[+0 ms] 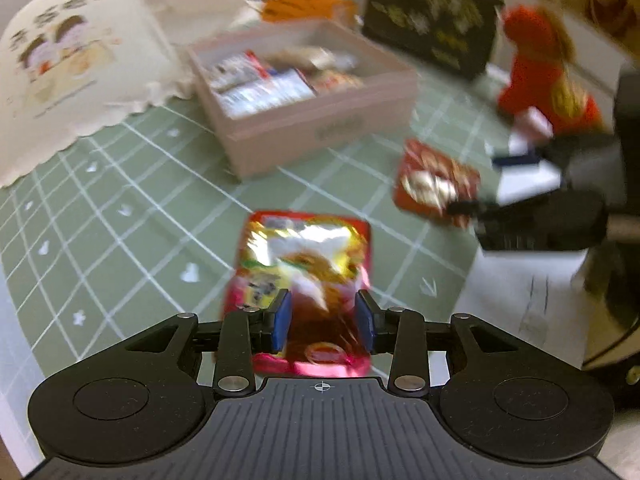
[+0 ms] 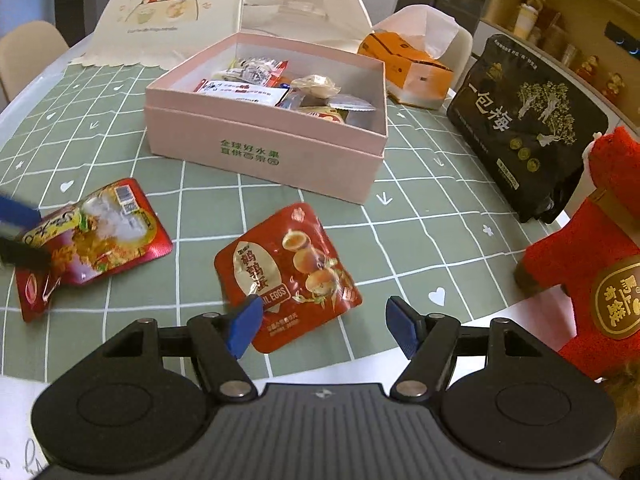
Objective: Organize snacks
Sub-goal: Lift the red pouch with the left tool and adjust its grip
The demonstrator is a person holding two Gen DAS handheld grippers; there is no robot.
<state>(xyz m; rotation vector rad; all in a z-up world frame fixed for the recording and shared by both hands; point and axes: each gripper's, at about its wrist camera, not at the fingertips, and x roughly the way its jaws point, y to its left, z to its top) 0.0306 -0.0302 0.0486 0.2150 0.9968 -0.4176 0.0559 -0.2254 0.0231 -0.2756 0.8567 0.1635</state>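
A shiny red and pink snack packet (image 1: 304, 264) lies on the green grid mat (image 1: 120, 220). My left gripper (image 1: 323, 320) hangs over its near end, its blue pads partly apart and not pressing on it. In the right wrist view the same packet (image 2: 104, 236) lies at the left, with the left gripper's fingers (image 2: 18, 212) at its left edge. A red quail-egg packet (image 2: 288, 276) lies flat just ahead of my open right gripper (image 2: 324, 326), whose left pad overlaps the packet's near corner. Behind both stands an open pink box (image 2: 260, 152) holding several snacks.
A black plum bag (image 2: 524, 128) leans at the right. A red plush toy (image 2: 592, 272) stands close to my right gripper. An orange tissue pack (image 2: 404, 68) and a cream cartoon lid (image 2: 172, 12) stand behind the box. White paper lies past the mat's near edge.
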